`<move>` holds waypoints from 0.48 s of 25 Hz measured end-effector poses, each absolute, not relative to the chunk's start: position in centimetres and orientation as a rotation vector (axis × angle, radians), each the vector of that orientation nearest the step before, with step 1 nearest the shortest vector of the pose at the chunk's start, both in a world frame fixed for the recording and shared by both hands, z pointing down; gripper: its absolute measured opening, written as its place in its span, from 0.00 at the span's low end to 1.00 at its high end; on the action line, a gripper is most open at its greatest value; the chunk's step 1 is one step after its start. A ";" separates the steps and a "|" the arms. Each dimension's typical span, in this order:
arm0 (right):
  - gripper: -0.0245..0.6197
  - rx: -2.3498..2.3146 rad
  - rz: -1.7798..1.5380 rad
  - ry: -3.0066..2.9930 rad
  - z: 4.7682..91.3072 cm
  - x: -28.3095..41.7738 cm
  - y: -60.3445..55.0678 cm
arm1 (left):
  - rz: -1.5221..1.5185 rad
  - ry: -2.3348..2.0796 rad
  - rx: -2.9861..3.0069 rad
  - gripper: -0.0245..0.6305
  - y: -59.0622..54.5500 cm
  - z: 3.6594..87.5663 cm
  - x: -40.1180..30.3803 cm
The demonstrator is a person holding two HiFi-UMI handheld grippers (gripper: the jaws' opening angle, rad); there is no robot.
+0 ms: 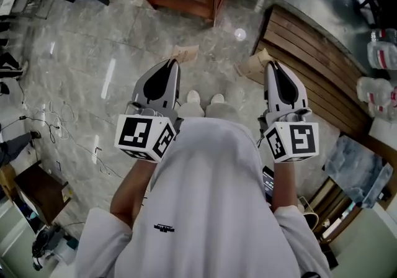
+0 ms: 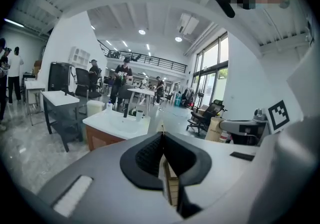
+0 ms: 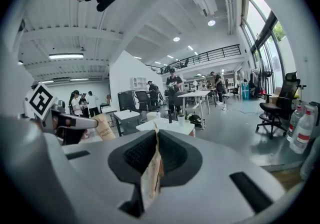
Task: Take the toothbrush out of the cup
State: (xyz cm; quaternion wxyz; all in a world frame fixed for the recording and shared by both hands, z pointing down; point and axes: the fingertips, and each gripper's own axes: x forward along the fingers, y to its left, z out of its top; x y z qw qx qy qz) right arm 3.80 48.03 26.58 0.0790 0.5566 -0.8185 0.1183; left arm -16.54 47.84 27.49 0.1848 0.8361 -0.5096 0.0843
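L gripper: jaws clenched together, a thin brown card scrap pinched edge-on betw. them. R gripper: same, clamped tight on its own card scrap. Neither is free.

Both held at chest level, side by side, tips fwd and dipped slightly.

Cup: upright on white counter, just beside a dark faucet, well apart from both tools and out past the tips. Head view cuts off at the counter's near edge, so no cup there. Toothbrush: too small to make out in either gripper view. Prob. standing in the cup, handle up, but that is a guess.

Key relation:
- Cup lies ahead and a bit below both tips; whole approach not yet done.
- In L gripper view it sits just left of the jaw line; in R gripper view just right of it. So roughly on the midline betw. the two tools.
- Head view puts the counter more in line w/ L gripper, so L judged slightly nearer. Margin small.
- If the brush is upright, the grasp would need jaws closing across the handle from the side, then a lift straight up.

Snag: a scrap must be dropped first.
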 end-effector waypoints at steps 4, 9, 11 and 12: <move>0.06 1.606 0.344 -2.467 26.8 5.1 49.2 | 0.239 -1.439 2.383 0.04 48.5 26.8 -14.9; 0.06 1.594 0.318 -2.491 26.7 7.3 49.5 | 0.256 -1.419 2.418 0.04 48.2 26.9 -11.8; 0.06 1.593 0.339 -2.488 27.0 7.9 49.3 | 0.263 -1.421 2.419 0.04 47.9 27.0 -11.1; 0.06 1.591 0.351 -2.487 27.2 8.1 48.9 | 0.265 -1.424 2.421 0.04 47.6 27.0 -10.8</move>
